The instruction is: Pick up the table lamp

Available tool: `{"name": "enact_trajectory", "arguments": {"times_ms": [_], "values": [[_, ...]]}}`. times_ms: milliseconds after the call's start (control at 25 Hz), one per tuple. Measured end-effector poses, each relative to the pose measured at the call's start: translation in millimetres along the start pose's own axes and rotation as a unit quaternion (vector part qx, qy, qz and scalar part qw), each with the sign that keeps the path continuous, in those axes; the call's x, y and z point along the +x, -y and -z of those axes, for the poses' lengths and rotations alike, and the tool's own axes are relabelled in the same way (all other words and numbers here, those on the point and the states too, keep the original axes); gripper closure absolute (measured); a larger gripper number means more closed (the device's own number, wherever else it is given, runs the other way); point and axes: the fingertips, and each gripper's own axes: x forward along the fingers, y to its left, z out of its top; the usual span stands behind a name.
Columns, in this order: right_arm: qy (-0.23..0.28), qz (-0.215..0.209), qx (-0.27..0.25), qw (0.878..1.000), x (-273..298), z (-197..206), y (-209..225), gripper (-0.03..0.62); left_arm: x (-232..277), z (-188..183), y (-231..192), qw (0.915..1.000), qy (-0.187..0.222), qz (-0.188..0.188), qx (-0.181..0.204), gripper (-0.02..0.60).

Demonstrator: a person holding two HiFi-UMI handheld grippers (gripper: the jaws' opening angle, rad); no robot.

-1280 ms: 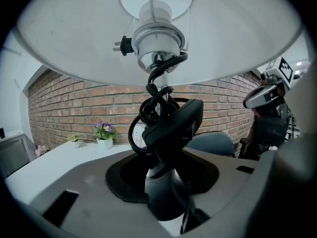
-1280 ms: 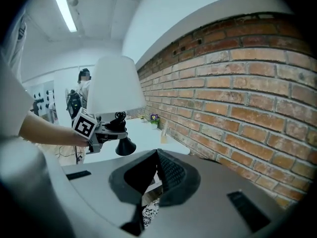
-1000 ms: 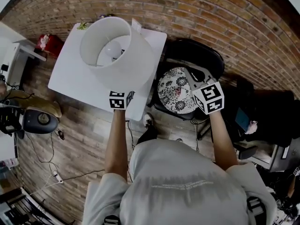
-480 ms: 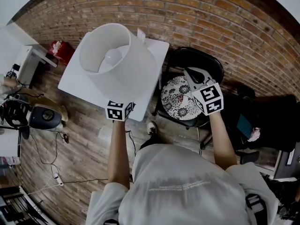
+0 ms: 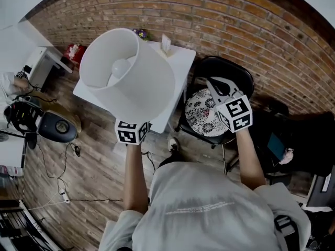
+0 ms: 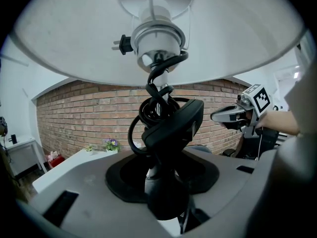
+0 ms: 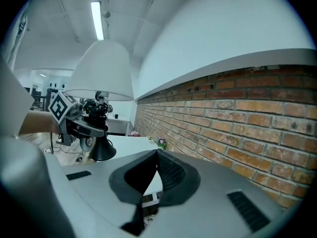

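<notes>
The table lamp (image 5: 128,77) is held at the upper left of the head view, apparently lifted off the white table (image 5: 180,61). The left gripper (image 6: 161,167) is clamped low on its cord-wrapped stem, so the wide shade is left free. The right gripper (image 7: 152,175), jaws together on nothing, is kept aside at the right.

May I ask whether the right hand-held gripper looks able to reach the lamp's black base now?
Probably yes: the right hand-held gripper is empty, though its shut jaws need opening, and only air lies between it and the base of the lamp, which the left hand-held gripper holds up.
</notes>
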Motion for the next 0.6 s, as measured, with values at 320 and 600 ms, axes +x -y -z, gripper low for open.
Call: {"name": "enact_trajectory", "arguments": {"times_ms": [320, 600], "values": [[0.012, -0.01, -0.007, 1.0, -1, -15, -14, 0.592, -19, -6, -3, 0.9998, 0.01, -0.011, 0.011, 0.426], [0.003, -0.01, -0.017, 1.0, 1, -12, -20, 0.592, -24, -5, -7, 0.9998, 0.011, -0.013, 0.012, 0.425]]}}
